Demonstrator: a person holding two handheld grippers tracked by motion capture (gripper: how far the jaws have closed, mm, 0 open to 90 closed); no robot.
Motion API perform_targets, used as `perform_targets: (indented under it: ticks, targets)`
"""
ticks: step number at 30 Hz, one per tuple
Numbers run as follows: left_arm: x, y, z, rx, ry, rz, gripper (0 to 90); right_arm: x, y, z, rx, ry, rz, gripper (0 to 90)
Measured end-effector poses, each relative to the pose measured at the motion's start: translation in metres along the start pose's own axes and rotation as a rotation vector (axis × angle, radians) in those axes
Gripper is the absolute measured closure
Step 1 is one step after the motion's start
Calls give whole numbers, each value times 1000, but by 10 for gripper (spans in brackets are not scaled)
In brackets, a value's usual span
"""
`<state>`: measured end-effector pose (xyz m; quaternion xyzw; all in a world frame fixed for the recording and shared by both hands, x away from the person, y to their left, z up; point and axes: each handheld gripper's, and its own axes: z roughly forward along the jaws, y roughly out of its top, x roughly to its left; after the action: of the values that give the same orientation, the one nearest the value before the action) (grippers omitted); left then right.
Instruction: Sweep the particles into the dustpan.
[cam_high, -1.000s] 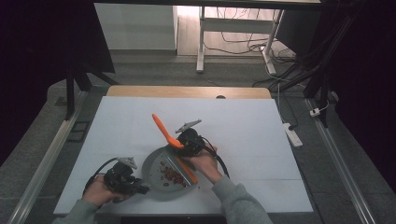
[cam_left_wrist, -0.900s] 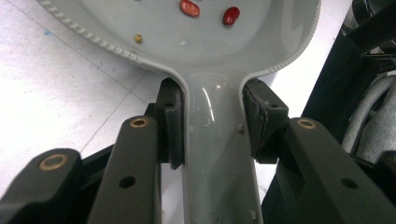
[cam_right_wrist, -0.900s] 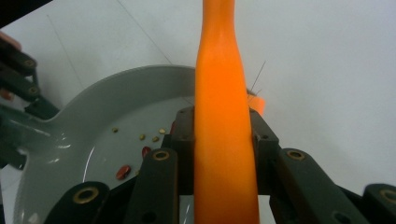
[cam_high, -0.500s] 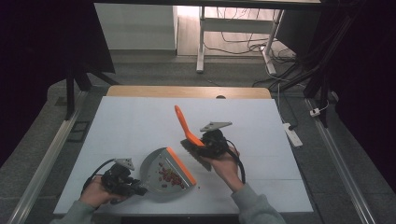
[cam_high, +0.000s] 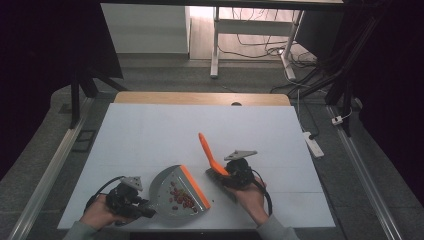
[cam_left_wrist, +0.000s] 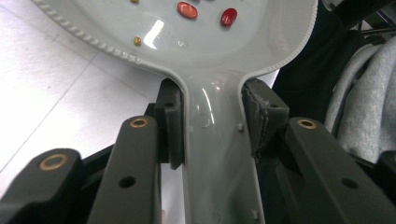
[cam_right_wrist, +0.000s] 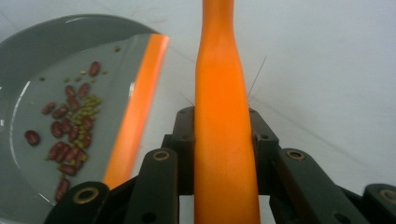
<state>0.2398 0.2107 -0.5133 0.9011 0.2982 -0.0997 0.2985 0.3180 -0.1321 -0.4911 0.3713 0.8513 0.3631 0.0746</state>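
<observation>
Since the earlier frames, the brush (cam_high: 214, 161) has been carried rightward off the dustpan (cam_high: 172, 192) by the right gripper (cam_high: 231, 172), whose jaws are clamped on its orange handle. Near the table's (cam_high: 150, 130) front edge, the dustpan's handle is clamped by the left gripper (cam_high: 142, 207); beans (cam_high: 181, 196) lie inside it.

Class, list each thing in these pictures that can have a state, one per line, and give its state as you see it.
Dustpan: resting on the table, handle clamped, beans inside.
Beans: gathered in the dustpan, a few loose on the table by its orange lip.
Brush: orange handle tilted up, gripped, beside the dustpan.
Left gripper: shut on the dustpan's handle.
Right gripper: shut on the brush's handle.
</observation>
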Motion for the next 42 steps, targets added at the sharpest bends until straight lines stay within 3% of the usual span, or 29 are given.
perform_targets:
  ticks: [8,11,15,19,24,29,42]
  targets:
    - [-1,1,2,4,-1,-9,620,43,3,17,-37,74,-40,706]
    - [-1,1,2,2,-1,-10,620,57,11,22,-67,143,-32,705]
    - [0,1,3,-3,-1,-10,620,60,20,19,-95,161,-49,705]
    - [1,1,6,-27,11,-10,620,44,26,6,-138,128,-44,705]
    - [3,2,9,-58,30,-14,619,25,24,-4,-152,87,-35,705]
    - [4,3,10,-85,62,-31,619,2,20,-12,-165,85,-36,705]
    - [2,8,8,-139,115,-69,619,-27,10,-36,-200,71,-43,705]
